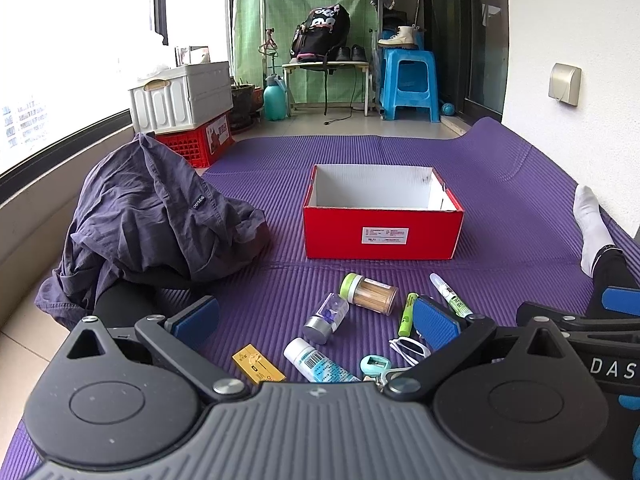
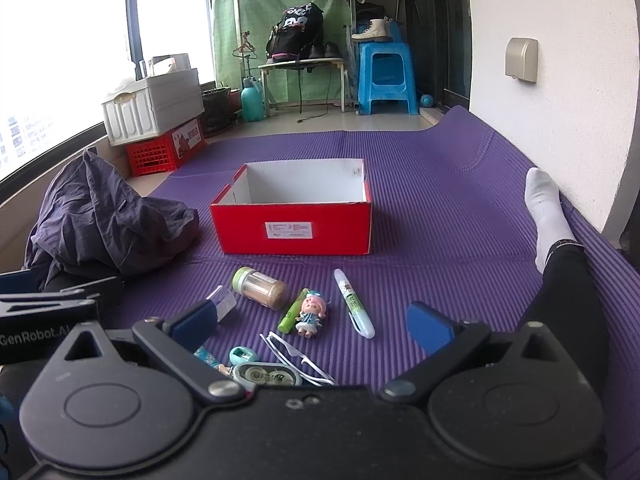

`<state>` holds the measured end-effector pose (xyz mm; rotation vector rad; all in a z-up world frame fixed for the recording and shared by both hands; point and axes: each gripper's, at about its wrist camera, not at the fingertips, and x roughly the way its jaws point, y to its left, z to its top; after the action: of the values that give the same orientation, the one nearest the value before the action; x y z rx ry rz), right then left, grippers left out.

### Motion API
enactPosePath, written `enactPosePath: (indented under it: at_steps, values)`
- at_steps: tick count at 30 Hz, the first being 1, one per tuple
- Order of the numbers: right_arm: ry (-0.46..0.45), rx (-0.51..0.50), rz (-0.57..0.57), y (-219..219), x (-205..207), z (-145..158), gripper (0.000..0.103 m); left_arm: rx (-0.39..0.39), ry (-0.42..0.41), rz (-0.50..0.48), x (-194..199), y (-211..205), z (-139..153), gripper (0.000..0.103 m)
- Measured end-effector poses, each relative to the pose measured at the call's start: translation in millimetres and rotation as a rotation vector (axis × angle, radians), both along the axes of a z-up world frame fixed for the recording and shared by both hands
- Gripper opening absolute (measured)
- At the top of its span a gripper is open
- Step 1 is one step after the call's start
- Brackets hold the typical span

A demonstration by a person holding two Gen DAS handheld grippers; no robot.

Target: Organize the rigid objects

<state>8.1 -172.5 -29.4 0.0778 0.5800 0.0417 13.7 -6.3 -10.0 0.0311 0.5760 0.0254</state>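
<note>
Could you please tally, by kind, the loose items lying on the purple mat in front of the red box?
Jars and bottles: 3 (toothpick jar, clear bottle, white bottle)
Pens and markers: 2 (green marker, white pen)
Desk tools: 2 (teal sharpener, correction tape)
Sunglasses: 1
Doll: 1
Yellow box: 1
Total: 10

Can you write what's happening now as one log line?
stage: start | red box: empty | toothpick jar, pen: on mat | left gripper: open | right gripper: open

right claw (image 2: 316, 322) open above doll (image 2: 313, 314); red box (image 2: 292, 230) beyond; purple mat (image 2: 440, 240)
</note>
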Motion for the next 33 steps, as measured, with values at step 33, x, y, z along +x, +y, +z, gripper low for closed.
enactPosePath:
  at_steps: [33]
  values:
    - [0.010,0.001,0.004,-0.8,0.7,0.0,0.101,0.000,0.012,-0.009,1.7,2.2,2.7,0.103]
